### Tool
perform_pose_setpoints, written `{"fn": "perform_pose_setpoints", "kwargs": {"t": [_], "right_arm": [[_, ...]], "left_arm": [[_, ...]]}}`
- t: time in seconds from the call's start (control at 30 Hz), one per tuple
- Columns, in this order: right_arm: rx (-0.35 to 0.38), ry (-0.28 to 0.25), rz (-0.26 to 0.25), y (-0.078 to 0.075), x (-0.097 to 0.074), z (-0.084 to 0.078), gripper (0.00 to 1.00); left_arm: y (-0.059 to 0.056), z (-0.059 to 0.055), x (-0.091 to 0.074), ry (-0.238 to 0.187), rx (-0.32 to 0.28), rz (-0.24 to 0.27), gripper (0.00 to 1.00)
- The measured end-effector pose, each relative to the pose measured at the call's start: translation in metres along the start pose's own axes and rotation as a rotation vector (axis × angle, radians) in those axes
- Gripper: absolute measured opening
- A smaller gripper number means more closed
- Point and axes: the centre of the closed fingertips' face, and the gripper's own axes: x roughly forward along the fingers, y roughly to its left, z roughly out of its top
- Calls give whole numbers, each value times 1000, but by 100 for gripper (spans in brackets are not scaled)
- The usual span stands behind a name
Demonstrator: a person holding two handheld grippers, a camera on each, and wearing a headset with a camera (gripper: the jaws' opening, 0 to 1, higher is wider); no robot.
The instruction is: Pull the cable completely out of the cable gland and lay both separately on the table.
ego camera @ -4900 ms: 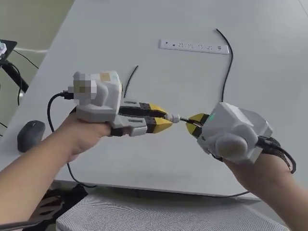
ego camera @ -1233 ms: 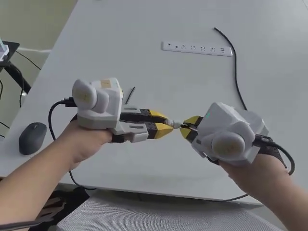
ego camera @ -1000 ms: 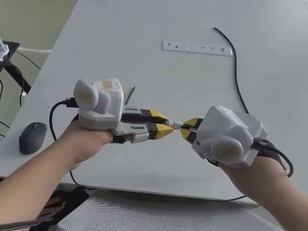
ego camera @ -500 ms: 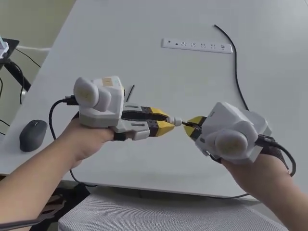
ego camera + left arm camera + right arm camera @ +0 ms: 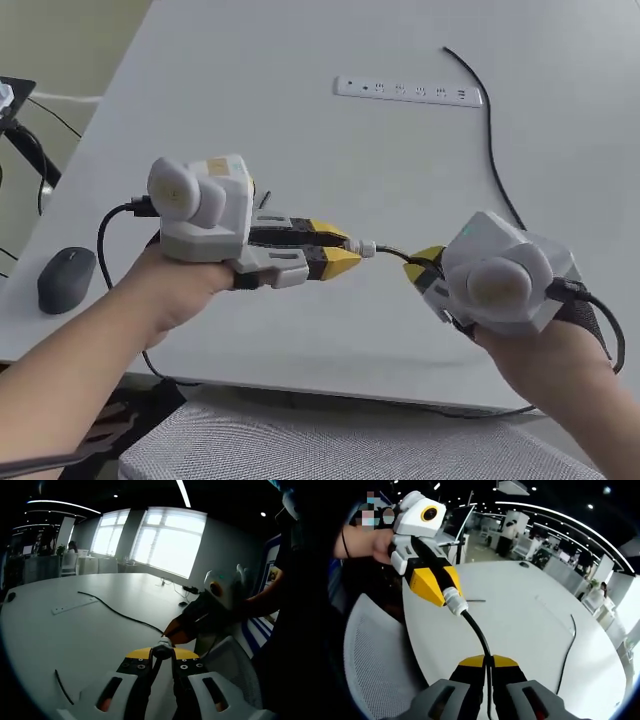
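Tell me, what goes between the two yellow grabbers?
A black cable, from the white cable gland in the left gripper to the right gripper. The right gripper view shows it best.

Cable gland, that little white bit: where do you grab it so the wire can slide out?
Probably around the cable gland, on its white body, coming from the back end as the left gripper does. The cable leaves the front end, so that side is free for the right gripper to pull straight.
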Motion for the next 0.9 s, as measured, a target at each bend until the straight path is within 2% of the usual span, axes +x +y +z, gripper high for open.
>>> {"fn": "perform_pose_setpoints", "kwargs": {"t": [0.2,0.23,0.43,0.9], "right_arm": [[57,22,-5,-5,2,-15,0],[87,21,-3,-5,3,-17,0],[140,44,-21,-7,6,-29,0],[320,116,-65,-14,12,-64,0]], "left_arm": [[0,0,1,0,-2,-1,15],[0,0,2,0,-3,-2,15],[-1,0,3,2,0,0,15],[-2,-1,3,0,5,1,15]]}}
